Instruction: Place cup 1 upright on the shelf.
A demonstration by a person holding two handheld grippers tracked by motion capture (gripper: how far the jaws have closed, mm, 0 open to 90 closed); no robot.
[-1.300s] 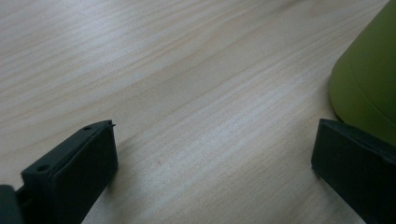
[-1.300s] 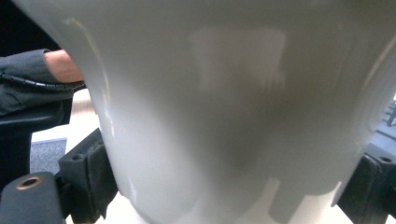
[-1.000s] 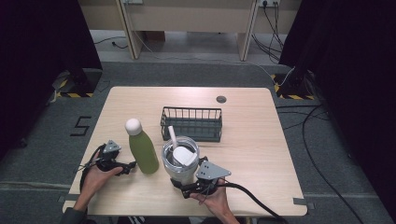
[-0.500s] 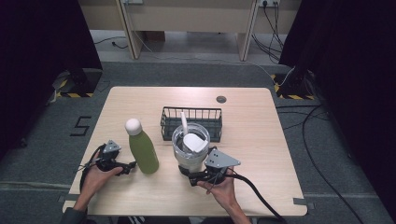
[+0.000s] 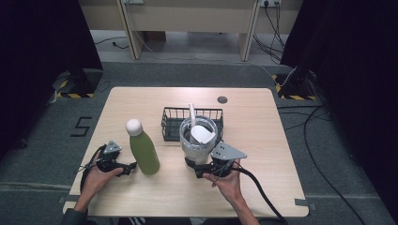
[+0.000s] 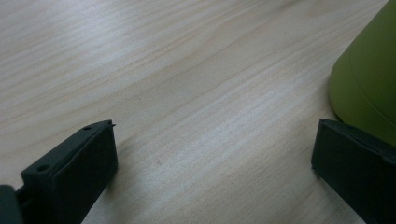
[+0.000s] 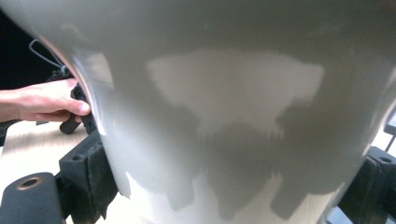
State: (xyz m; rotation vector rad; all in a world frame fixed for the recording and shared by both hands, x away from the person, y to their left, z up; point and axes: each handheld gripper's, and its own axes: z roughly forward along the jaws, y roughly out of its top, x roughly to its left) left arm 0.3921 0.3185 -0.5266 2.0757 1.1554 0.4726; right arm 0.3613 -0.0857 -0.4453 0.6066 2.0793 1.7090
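A steel tumbler (image 5: 199, 143) with a white lid and straw is near the table's front, just before the wire basket (image 5: 171, 123). My right gripper (image 5: 193, 168) is shut on its lower body; its grey wall (image 7: 233, 102) sits between the jaws in the right gripper view. A green bottle (image 5: 143, 151) with a white cap stands upright to the left. Beside its base, my left gripper (image 5: 127, 168) rests low on the table, open. In the left gripper view the left gripper (image 6: 215, 158) has bare wood between its jaws, and the bottle (image 6: 369, 79) is just past the right jaw.
The black wire basket stands mid-table behind the tumbler. A small dark disc (image 5: 222, 99) lies near the table's far edge. The person's other hand (image 7: 46, 105) appears past the tumbler in the right gripper view. Cables trail off the table (image 5: 263, 140) at the front.
My right gripper has carried the tumbler to the right and away from the person, closer to the basket. The left gripper and the bottle have stayed put.
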